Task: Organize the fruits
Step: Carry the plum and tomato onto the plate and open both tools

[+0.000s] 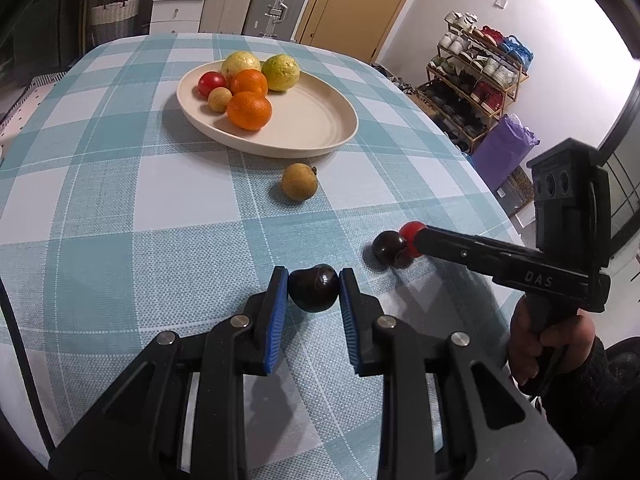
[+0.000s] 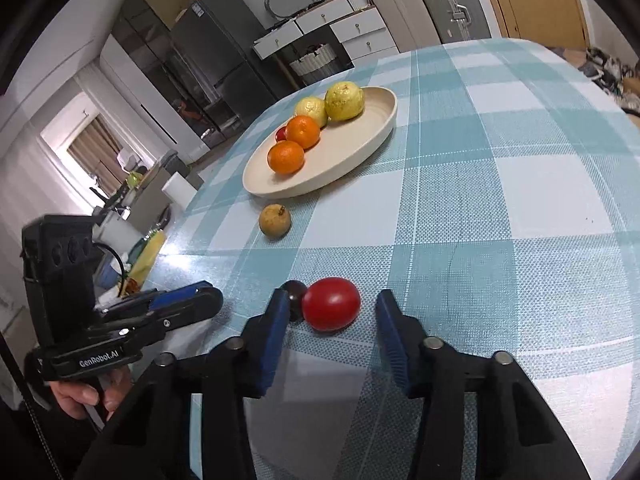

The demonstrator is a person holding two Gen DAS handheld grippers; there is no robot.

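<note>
My left gripper (image 1: 313, 282) is shut on a small dark fruit (image 1: 312, 294) just above the checked tablecloth. To its right a second dark fruit (image 1: 387, 249) (image 2: 294, 298) lies beside a red tomato (image 1: 412, 234) (image 2: 331, 309). My right gripper (image 2: 332, 314) (image 1: 414, 240) straddles that tomato, open, with a gap at each pad; the dark fruit sits against its left finger. A brown longan (image 1: 299, 182) (image 2: 275, 221) lies loose before the cream plate (image 1: 344, 136) (image 2: 384, 128), which holds two guavas, two oranges, a tomato and a small longan. In the right wrist view the left gripper (image 2: 208, 296) shows side-on, its load hidden.
The table's right edge runs close past the right gripper, with a shoe rack (image 1: 476, 80) and a purple bag (image 1: 504, 148) beyond it. Drawers and a suitcase (image 1: 276, 0) stand behind the table. A fridge (image 2: 216, 60) and clutter lie off the left edge.
</note>
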